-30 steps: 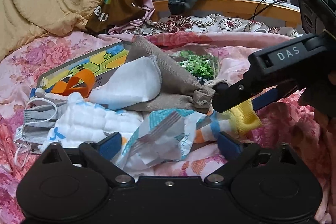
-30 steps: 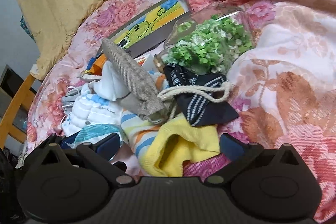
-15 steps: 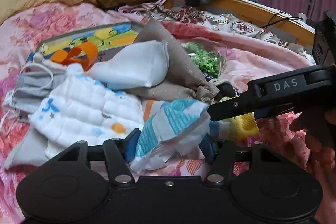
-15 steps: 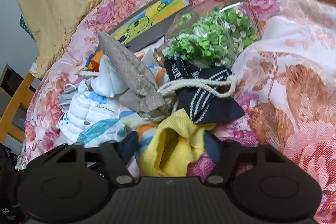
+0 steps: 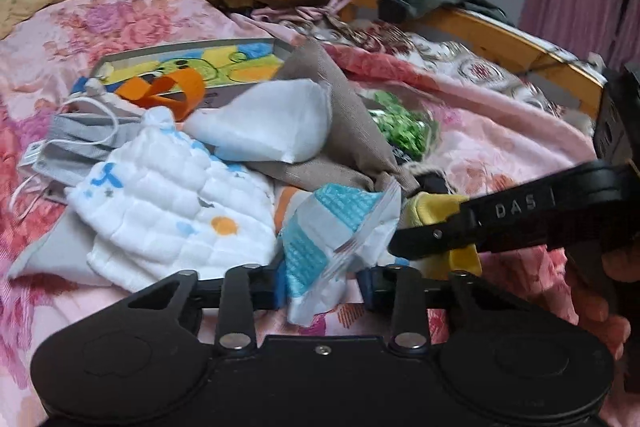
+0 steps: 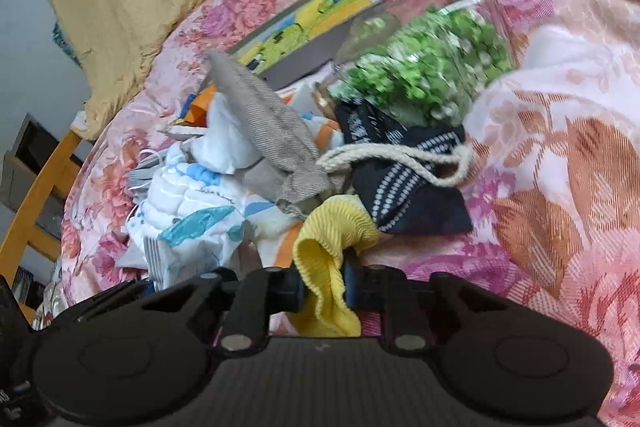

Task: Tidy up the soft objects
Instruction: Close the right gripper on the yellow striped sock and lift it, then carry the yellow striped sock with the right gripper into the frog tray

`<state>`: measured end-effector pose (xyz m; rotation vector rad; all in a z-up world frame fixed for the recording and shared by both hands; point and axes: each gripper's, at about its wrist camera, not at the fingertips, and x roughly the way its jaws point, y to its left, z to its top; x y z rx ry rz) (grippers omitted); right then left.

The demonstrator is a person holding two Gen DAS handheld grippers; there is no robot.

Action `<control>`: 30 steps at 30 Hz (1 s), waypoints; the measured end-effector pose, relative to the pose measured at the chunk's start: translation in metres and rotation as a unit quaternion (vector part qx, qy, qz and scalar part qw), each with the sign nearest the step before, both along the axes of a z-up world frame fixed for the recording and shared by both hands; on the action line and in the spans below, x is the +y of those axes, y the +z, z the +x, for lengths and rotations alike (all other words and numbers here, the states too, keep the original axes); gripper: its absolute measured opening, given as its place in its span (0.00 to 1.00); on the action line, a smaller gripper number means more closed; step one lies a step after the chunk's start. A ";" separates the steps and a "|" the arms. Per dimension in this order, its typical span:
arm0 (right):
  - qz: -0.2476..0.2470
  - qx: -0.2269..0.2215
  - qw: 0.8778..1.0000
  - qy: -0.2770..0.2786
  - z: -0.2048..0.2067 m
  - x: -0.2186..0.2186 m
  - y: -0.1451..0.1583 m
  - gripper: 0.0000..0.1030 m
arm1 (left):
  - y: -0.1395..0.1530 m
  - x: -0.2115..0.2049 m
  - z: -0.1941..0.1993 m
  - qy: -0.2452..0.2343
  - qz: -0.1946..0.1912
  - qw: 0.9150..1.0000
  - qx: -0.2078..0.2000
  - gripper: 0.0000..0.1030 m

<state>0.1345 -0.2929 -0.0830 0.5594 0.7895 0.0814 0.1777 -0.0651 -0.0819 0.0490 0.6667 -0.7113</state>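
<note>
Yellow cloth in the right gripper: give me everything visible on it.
The yellow cloth is a ribbed, knit-looking fabric, plain bright yellow, bunched and folded. The right gripper has just been closing and now pinches it between its pads, one end drooping below the jaws. Its upper fold rises toward the pile, touching the grey-brown drawstring pouch and lying against the dark dotted cloth. It lies on the pink floral bedspread. In the left wrist view it shows behind the right gripper's finger.
</note>
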 end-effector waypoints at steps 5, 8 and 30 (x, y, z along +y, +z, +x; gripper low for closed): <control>-0.027 -0.035 0.999 0.027 -0.006 0.011 0.012 0.15 | 0.007 0.011 -0.010 0.057 -0.046 0.997 0.016 0.31; -0.021 -0.077 0.996 0.042 -0.012 0.014 0.020 0.15 | 0.010 0.019 -0.021 0.079 -0.076 0.994 0.027 0.30; -0.104 -0.306 0.943 0.085 -0.081 0.046 0.090 0.15 | 0.086 0.037 -0.044 0.142 -0.131 0.981 -0.025 0.29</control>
